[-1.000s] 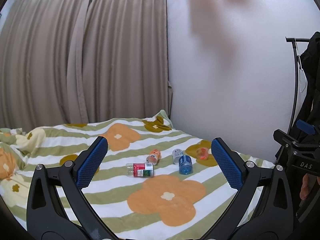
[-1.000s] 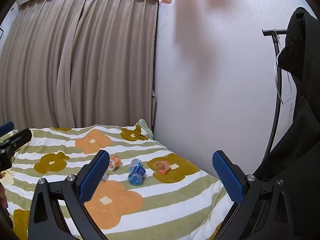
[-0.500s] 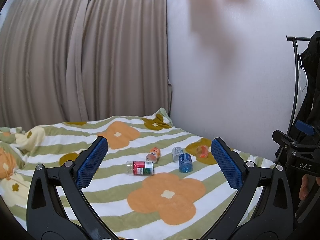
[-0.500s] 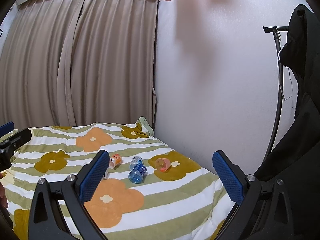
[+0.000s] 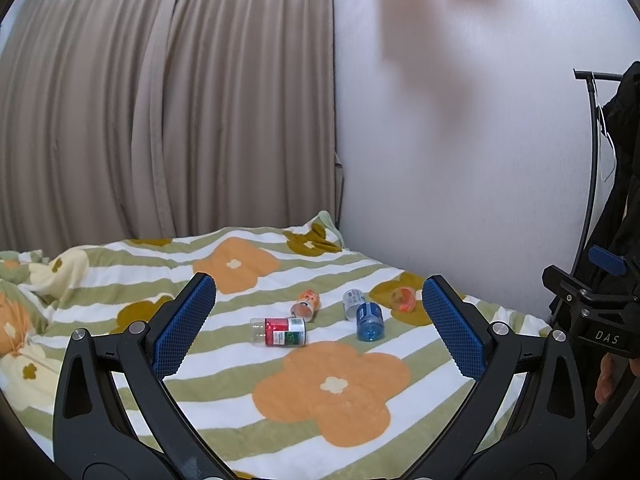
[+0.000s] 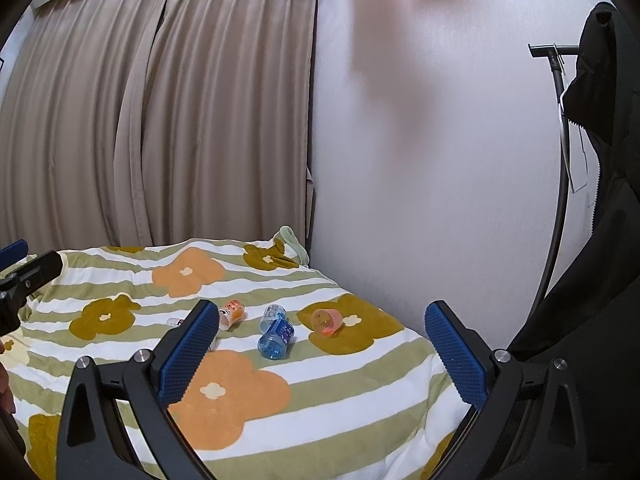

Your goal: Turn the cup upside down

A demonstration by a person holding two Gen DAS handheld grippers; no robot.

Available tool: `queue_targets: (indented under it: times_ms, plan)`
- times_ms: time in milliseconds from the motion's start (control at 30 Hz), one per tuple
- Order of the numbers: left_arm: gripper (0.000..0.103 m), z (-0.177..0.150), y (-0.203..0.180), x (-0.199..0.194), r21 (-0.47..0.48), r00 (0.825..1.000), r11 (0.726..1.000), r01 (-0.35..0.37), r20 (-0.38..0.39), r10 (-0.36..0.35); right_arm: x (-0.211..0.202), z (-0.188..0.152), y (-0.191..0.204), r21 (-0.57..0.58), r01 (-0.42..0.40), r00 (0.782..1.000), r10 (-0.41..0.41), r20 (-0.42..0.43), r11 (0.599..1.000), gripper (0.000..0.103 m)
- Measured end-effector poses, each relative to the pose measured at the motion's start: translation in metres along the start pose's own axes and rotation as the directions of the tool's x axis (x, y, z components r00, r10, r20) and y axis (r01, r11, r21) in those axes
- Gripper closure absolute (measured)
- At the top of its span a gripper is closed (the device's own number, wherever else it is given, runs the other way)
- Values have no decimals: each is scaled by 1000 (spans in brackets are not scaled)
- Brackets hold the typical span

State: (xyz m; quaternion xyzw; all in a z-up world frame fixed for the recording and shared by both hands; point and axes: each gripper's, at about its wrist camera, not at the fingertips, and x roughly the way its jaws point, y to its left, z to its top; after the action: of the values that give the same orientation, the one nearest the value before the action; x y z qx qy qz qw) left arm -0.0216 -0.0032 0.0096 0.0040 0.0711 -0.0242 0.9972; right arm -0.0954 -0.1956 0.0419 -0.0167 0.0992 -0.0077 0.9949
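Note:
A small orange cup point(image 6: 326, 321) lies on its side on a brown flower of the striped blanket point(image 6: 352, 376), near the wall. In the left wrist view the cup point(image 5: 404, 299) shows just inside the right finger. My right gripper point(image 6: 322, 308) hangs open well short of the cup, with nothing between its blue pads point(image 6: 456, 356). My left gripper point(image 5: 318, 282) is also open and empty, held back above the near part of the bed.
Several small bottles lie left of the cup: a blue one point(image 6: 276, 338), a clear one point(image 6: 273, 314), an orange one point(image 6: 231, 314) and a red-labelled one point(image 5: 280, 332). A white wall point(image 6: 420, 180) borders the bed. A black coat point(image 6: 600, 240) hangs on a rack at right. Curtains point(image 5: 160, 100) hang behind.
Both grippers shifted slightly, so the bottles and cup sit a little higher in each view. Nothing on the bed has moved and both stay open.

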Motion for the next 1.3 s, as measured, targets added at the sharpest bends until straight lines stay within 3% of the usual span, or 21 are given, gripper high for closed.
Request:
queue_targets:
  times_ms: [800,1133,1300]
  plan:
    - [0,0,-5,7,1,1000,1000,5,-20,-5,-1,5,4,7,1,1000,0,-10,1000,0]
    - [0,5,-3,28,9,998,1000,12,-55,-11,-2,5,5,13,-21,999,21,-36,1000,0]
    - [0,24,5,67,19,991,998,64,-120,-61,9,11,9,25,-77,994,78,-74,997,0]
